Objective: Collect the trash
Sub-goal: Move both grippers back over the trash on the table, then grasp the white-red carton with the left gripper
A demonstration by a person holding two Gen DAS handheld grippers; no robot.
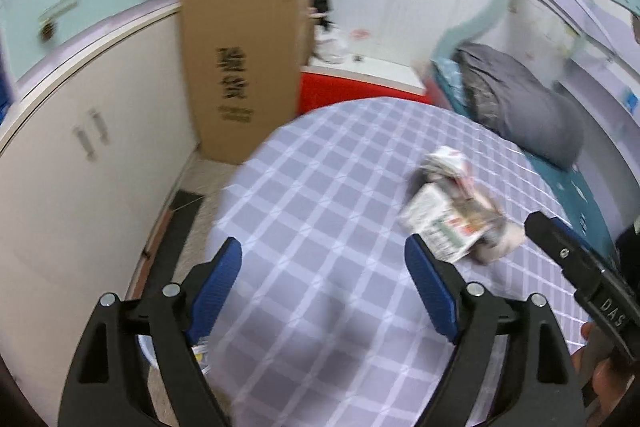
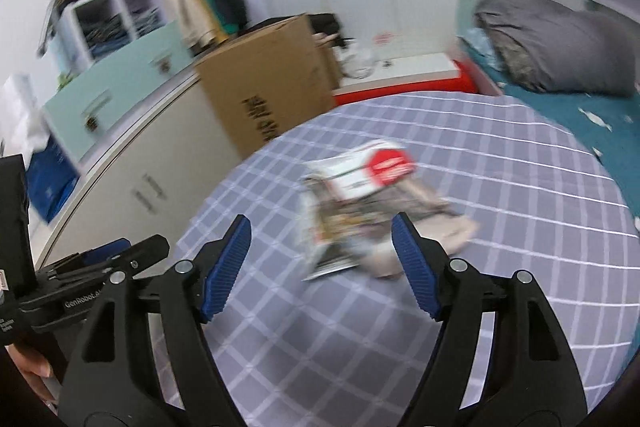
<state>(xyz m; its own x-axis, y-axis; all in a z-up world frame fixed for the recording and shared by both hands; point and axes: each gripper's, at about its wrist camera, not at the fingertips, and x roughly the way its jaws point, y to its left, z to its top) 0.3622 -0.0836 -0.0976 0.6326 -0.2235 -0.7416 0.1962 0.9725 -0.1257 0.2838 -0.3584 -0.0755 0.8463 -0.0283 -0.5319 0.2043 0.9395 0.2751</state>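
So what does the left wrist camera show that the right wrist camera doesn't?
Only the left wrist view shows the dark mat on the floor beside the cupboard. Only the right wrist view shows the white cubby shelves and the red round label on the wrappers. Both show the pile of wrappers on the checked table, the cardboard box, the grey pillow, and open, empty jaws.

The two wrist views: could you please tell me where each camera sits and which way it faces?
Left wrist: on the left claw, angled down over the round checked grey tablecloth; the open blue-padded jaws show, with the right claw at the right edge.
Right wrist: on the right claw, aimed at the crumpled printed paper trash; its jaws are open, and the left claw is at lower left.
Shared: tablecloth, trash, tall brown cardboard box.
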